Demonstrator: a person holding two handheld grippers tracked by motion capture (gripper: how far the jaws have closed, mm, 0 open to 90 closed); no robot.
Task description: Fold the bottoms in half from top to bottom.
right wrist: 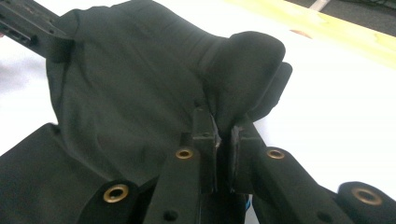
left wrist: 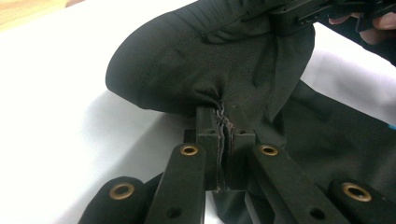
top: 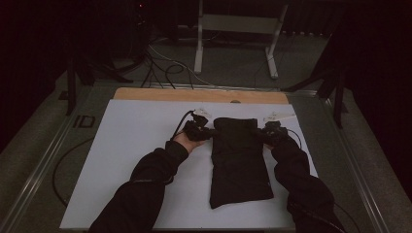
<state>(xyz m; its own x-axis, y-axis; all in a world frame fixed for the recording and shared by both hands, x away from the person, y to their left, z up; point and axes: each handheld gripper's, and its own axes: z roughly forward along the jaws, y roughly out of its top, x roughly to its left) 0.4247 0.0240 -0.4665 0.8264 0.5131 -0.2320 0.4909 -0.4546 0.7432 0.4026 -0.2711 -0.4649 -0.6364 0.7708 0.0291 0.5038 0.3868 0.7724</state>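
1. Black garment at centre frame on white sheet, far end lifted.
2. Left gripper and right gripper: jaws clamped on far corners.
3. Soft, light, limp; likely to sag; best gripped at edge folds.

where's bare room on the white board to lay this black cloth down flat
Widest free patch: white board left of the black cloth, beyond the left sleeve. A band runs between cloth and wooden edge. Crowded: the right side, where the right tool nears the board's edge.
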